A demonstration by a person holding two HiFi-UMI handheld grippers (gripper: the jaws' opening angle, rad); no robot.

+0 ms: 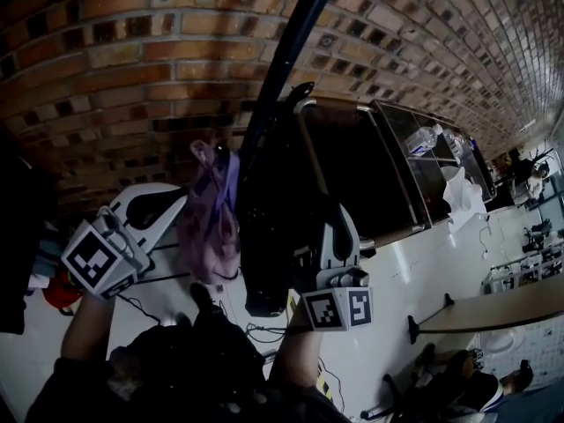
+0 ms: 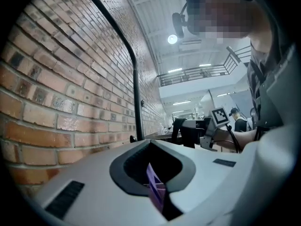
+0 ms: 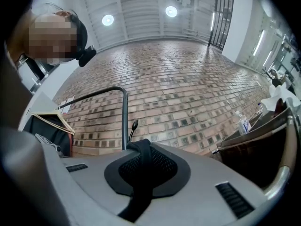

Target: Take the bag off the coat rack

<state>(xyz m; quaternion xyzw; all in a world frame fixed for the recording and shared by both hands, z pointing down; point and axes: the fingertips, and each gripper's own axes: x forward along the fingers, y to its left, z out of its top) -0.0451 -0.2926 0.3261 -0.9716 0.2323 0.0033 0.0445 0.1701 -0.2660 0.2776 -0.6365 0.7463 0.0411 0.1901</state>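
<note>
Purple and pink, a small bag is hanging beside the black pole of the coat rack in the head view, in front of a brick wall. The left hand-held gripper is reaching in at the bag's top from the left. A larger black bag is hanging just right of it against the pole, and the right hand-held gripper is pointing up beside it; whether either bag is resting on a hook is not showing. In the left gripper view, the jaws are pressing together on a purple strap, with the rack's pole rising behind along the bricks. In the right gripper view, the jaws are clamping a black strap that is looping over their tips.
</note>
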